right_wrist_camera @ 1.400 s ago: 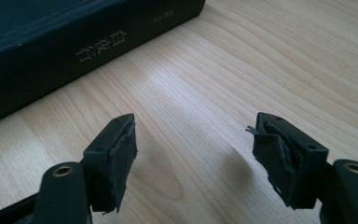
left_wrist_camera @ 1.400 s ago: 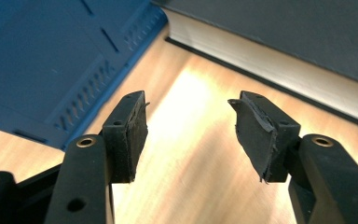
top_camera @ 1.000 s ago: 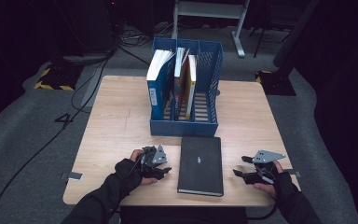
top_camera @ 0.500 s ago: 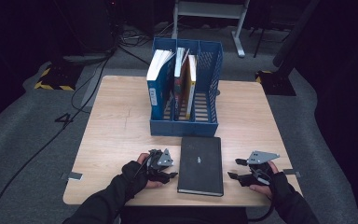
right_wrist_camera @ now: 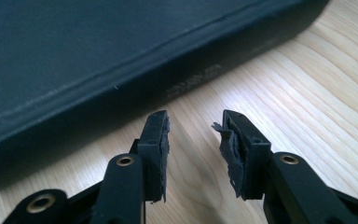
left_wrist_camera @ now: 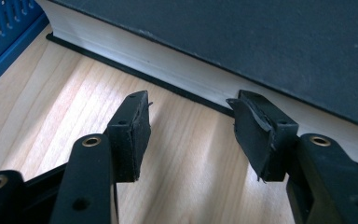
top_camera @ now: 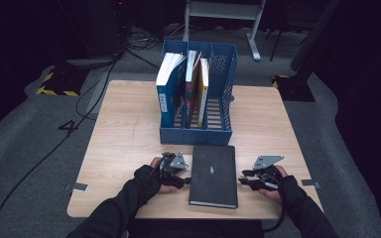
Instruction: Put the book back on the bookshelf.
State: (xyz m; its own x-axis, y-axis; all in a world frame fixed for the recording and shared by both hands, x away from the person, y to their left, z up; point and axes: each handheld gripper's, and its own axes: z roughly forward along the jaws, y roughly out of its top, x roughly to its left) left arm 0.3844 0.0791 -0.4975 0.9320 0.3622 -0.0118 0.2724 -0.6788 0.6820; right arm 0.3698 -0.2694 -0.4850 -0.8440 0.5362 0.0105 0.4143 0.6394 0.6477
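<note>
A thick black book (top_camera: 213,174) lies flat near the table's front edge. My left gripper (top_camera: 183,179) sits just left of it, low over the wood. In the left gripper view its jaws (left_wrist_camera: 189,102) stand open, pointing at the book's white page edge (left_wrist_camera: 168,60) with nothing between them. My right gripper (top_camera: 244,179) is just right of the book. Its jaws (right_wrist_camera: 192,119) face the dark spine (right_wrist_camera: 121,70) a short way off. They have just been closing; a narrow gap remains and holds nothing.
A blue three-slot file holder (top_camera: 197,135) stands right behind the book, with a blue-covered book (top_camera: 167,96) and two thinner ones (top_camera: 198,89) upright in it. The wooden table (top_camera: 124,134) ends close under both hands. Cables and a metal stand are on the floor beyond.
Both hands have slid inward toward the black book. The right gripper's jaws have narrowed. The book and the file holder have not moved.
</note>
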